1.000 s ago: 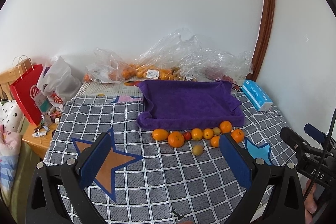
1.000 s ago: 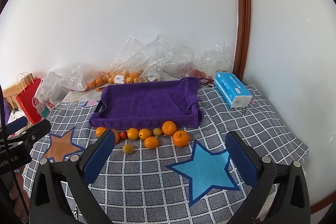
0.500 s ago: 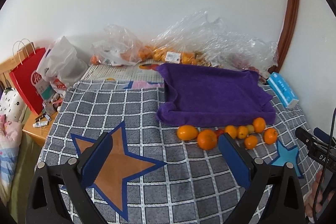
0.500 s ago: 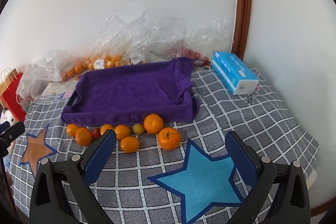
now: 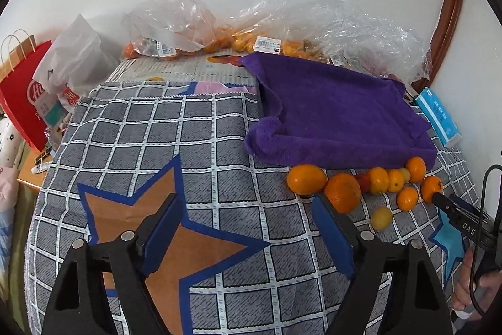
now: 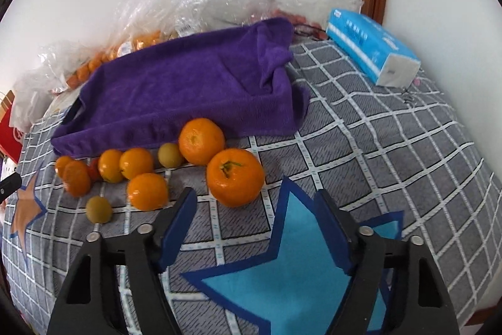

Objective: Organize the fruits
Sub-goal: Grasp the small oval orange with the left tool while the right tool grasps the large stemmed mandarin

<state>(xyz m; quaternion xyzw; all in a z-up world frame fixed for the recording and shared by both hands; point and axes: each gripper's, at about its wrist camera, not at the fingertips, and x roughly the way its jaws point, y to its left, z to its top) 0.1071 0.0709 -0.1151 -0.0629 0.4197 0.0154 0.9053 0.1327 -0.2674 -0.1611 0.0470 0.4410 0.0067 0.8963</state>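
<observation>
The left gripper [image 5: 244, 228] hangs over the orange star [image 5: 150, 240] on the checked cloth [image 5: 157, 131], jaws wide and holding nothing. The right gripper [image 6: 254, 218] sits over the blue star [image 6: 282, 272], jaws also wide and empty, with a big orange [image 6: 235, 176] just beyond its tips at 12 o'clock. The other fruits [image 6: 135, 175] lie in a loose row toward 10 o'clock, along the near edge of the purple towel [image 6: 188, 83]; two small greenish ones [image 6: 98, 209] sit among them. A blue tissue pack [image 6: 373, 51] lies at 1 o'clock. Clear bags [image 5: 175, 21] of fruit stand by the wall behind the towel.
</observation>
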